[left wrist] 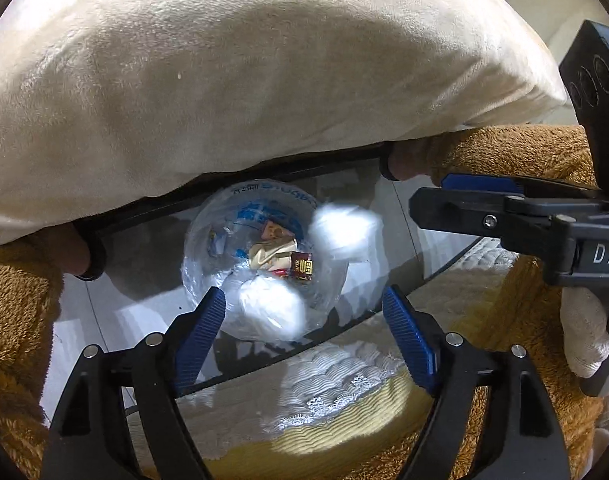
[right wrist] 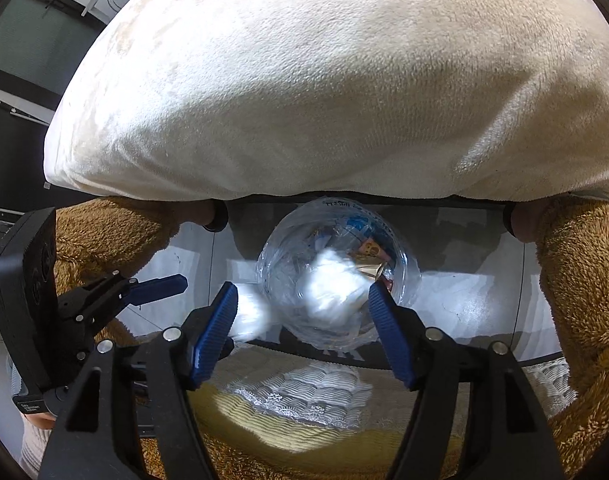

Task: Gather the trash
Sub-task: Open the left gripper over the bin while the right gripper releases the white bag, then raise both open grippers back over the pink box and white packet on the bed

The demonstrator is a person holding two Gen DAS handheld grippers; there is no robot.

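A clear plastic bag [left wrist: 264, 256] lies open on a glass tabletop [left wrist: 116, 280], holding wrappers [left wrist: 282, 254] and white crumpled tissue [left wrist: 270, 308]. Another white tissue wad [left wrist: 344, 228] looks blurred at the bag's right rim. My left gripper [left wrist: 304, 336] is open and empty just in front of the bag. My right gripper [right wrist: 304, 328] is open and empty over the bag [right wrist: 336, 268], with tissue [right wrist: 332, 288] between its fingers and another wad [right wrist: 250, 316] beside its left finger [right wrist: 214, 332]. Each gripper shows in the other's view, the right [left wrist: 496, 204] and the left [right wrist: 144, 286].
A large cream cushion [left wrist: 244, 72] overhangs the table's far edge, also in the right view [right wrist: 344, 80]. Brown fleece [left wrist: 12, 340] lies on both sides. White lace fabric [left wrist: 336, 384] and yellow cloth show below the glass.
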